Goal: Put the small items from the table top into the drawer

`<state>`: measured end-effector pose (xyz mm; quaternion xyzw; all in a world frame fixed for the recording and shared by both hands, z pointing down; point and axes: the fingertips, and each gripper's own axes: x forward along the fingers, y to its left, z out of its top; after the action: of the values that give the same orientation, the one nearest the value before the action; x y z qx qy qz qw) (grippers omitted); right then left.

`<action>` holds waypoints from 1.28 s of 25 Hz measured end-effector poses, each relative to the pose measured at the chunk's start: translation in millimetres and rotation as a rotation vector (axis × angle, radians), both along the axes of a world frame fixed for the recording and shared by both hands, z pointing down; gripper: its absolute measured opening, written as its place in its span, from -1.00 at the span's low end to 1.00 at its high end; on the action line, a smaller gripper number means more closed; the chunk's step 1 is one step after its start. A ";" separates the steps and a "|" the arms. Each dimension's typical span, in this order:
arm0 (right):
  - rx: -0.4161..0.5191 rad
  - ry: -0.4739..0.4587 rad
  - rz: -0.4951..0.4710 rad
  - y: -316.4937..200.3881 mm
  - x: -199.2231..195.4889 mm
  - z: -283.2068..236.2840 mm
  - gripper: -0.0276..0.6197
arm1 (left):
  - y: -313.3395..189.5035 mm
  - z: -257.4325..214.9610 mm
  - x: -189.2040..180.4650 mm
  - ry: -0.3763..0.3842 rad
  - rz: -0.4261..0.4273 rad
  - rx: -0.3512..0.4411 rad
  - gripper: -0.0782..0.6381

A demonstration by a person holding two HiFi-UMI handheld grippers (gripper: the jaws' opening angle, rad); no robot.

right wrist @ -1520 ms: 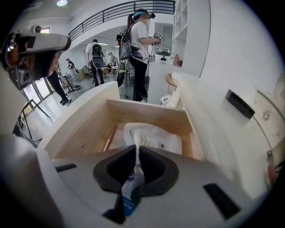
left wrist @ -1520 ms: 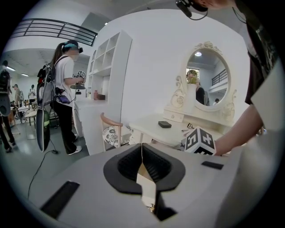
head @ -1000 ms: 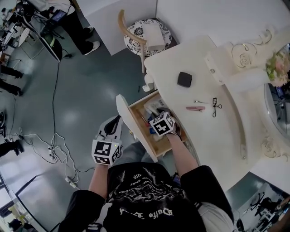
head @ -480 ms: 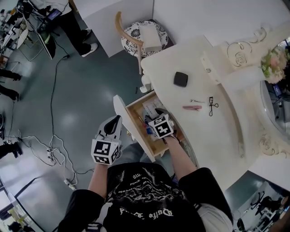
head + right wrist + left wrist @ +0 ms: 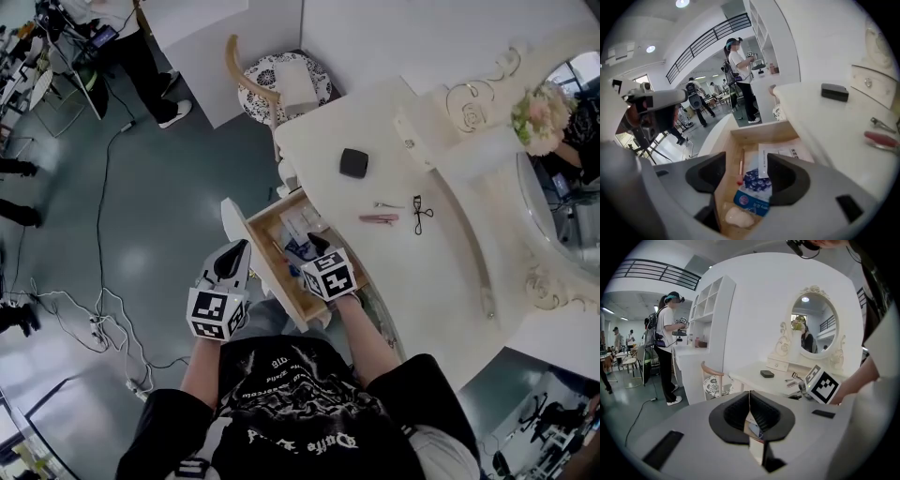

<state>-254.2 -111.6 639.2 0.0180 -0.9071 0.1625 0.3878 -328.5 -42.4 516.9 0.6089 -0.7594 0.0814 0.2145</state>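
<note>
**Head view**
- Drawer (image 5: 246,246): pulled open at the front edge of the tabletop (image 5: 422,281), with packets and papers lying inside.
- Right gripper (image 5: 319,247): over the open drawer, marker cube up, pointing toward 11 o'clock.
- Left gripper (image 5: 234,255): just outside the drawer front, at its 8 o'clock, above the floor.
- Black compact case (image 5: 353,163): on the tabletop, at 1 o'clock of the drawer.
- Pink hair clip (image 5: 379,218): on the tabletop at 3 o'clock of the drawer, with a small silver clip (image 5: 388,205) just at its 12 o'clock.
- Eyelash curler (image 5: 419,214): on the tabletop, just at 3 o'clock of the pink hair clip.
- Chair (image 5: 277,80): at 12 o'clock of the drawer, well apart from it.

**Left gripper view**
- Left fingers (image 5: 764,413): closed, pad against pad.
- Oval mirror (image 5: 814,322): at 1 o'clock, behind the tabletop.

**Right gripper view**
- Right fingers (image 5: 787,176): open, well apart, above the drawer's inside.
- Blue packet (image 5: 752,190): in the drawer, seen in the gap between the fingers.
- Pink-tipped stick (image 5: 740,168): at the packet's 11 o'clock, near the drawer wall.
- White sheet (image 5: 780,152): at the packet's 1 o'clock.
- White lump (image 5: 737,216): just at the packet's 6 o'clock.
- Small items: the black compact case and the pink hair clip lie on the tabletop at 2 to 3 o'clock, outside the drawer.
</note>
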 end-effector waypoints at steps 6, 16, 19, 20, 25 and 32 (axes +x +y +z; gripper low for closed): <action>0.032 -0.099 0.076 -10.6 20.3 -42.5 -0.09 | -5.4 -7.3 18.7 0.002 0.022 0.027 -0.73; 0.126 -0.232 0.141 -20.5 60.6 -105.2 -0.09 | -19.0 -17.2 63.0 0.009 0.102 0.069 -0.73; 0.140 -0.245 0.178 -24.7 80.3 -113.2 -0.09 | -26.3 -22.1 78.6 0.006 0.133 0.086 -0.73; 0.142 -0.248 0.191 -25.9 87.4 -115.2 -0.09 | -28.3 -23.3 84.3 0.004 0.143 0.091 -0.73; 0.175 -0.273 0.269 -30.7 125.7 -127.3 -0.09 | -34.0 -28.4 117.2 -0.006 0.207 0.105 -0.73; 0.225 -0.284 0.353 -36.6 174.7 -139.6 -0.10 | -40.4 -35.2 156.9 0.007 0.277 0.153 -0.73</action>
<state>-79.5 -148.2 499.6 0.1962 -0.9477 0.1265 0.2176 -171.6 -82.9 481.8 0.7225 -0.6715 0.0499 0.1567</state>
